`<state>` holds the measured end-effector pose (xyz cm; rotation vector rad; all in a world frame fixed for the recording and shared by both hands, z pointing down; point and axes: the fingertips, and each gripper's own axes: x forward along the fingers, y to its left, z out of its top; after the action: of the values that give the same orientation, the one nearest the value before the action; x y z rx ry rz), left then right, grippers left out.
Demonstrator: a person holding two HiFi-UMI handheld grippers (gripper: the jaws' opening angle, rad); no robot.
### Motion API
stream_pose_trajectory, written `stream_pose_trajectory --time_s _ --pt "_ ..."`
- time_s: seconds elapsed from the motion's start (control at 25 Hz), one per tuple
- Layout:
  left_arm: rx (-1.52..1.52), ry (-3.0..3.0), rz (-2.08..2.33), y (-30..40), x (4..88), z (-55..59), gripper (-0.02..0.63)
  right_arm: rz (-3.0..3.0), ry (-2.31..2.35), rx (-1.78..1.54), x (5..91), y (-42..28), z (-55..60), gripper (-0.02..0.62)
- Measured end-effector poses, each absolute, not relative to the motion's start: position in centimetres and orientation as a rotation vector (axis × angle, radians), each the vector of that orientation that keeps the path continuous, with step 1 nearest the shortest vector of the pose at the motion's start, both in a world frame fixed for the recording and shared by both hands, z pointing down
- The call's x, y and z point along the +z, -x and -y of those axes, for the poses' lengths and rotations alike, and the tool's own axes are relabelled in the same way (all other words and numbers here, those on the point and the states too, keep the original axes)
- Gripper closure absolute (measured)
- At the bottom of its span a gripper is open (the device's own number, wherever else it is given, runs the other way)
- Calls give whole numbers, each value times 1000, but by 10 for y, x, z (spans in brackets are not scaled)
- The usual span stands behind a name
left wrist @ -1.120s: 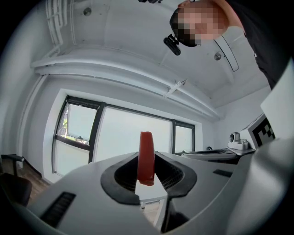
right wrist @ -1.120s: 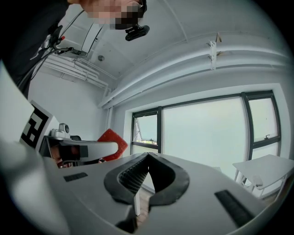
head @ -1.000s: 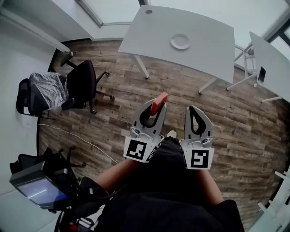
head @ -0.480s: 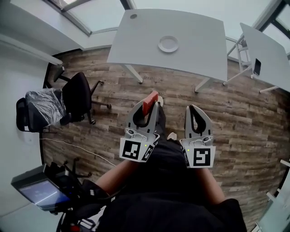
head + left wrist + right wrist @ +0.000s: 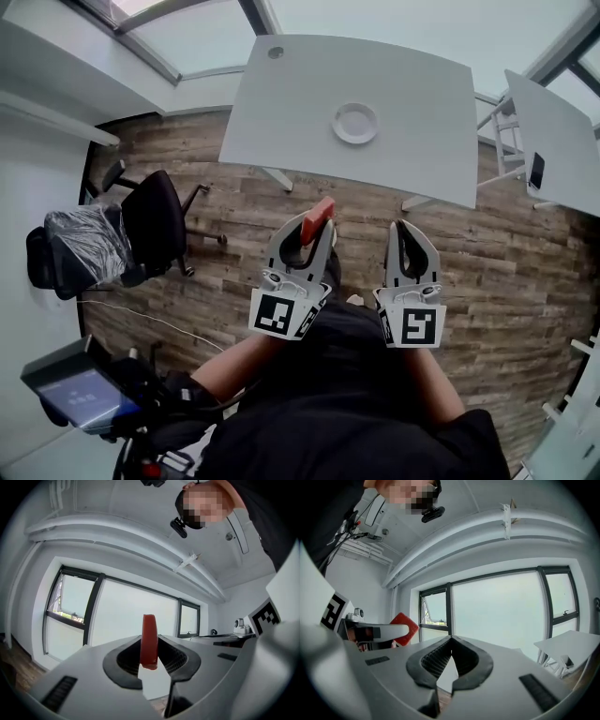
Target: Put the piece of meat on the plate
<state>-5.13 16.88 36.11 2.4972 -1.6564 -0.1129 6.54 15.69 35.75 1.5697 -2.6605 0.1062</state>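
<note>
Pinching a flat red piece of meat (image 5: 150, 632) between its grey ridged pads, the left hand-held gripper (image 5: 313, 228) is gripping the slab on edge. Its jaws are standing apart only by the meat's thickness, and the meat is sticking out past the jaw tips. The right hand-held gripper (image 5: 401, 228) is carrying nothing; its jaw tips are meeting, with only the hollow between the pads showing daylight. Both are pointing level, side by side, in front of the person (image 5: 347, 412) in dark clothing, over the brown wood-plank floor (image 5: 487, 244). The meat is hanging above that floor, just short of the near edge of the light grey worktop (image 5: 422, 103). It is well apart from the small round white plate (image 5: 355, 123), which is sitting near the worktop's middle. A black office chair (image 5: 159, 211) is standing at the left of the head view, and a second pale table (image 5: 562, 131) is showing at its right edge. Large windows (image 5: 501, 616) are filling the wall ahead in both gripper views.
</note>
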Motion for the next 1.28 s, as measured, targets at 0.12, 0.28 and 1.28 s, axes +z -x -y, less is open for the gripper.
stream_pose_trajectory --time_s 0.12,0.28,1.28 --pt "-161 -2460 1646 69 358 -133 511 2670 -1542 141 357 -45 -118 589" --pt "-178 -2469 1659 88 351 -96 511 2657 -1513 157 356 -26 -86 589" --pt "-59 -2392 1656 100 396 53 511 2630 -1544 169 361 -7 56 589"
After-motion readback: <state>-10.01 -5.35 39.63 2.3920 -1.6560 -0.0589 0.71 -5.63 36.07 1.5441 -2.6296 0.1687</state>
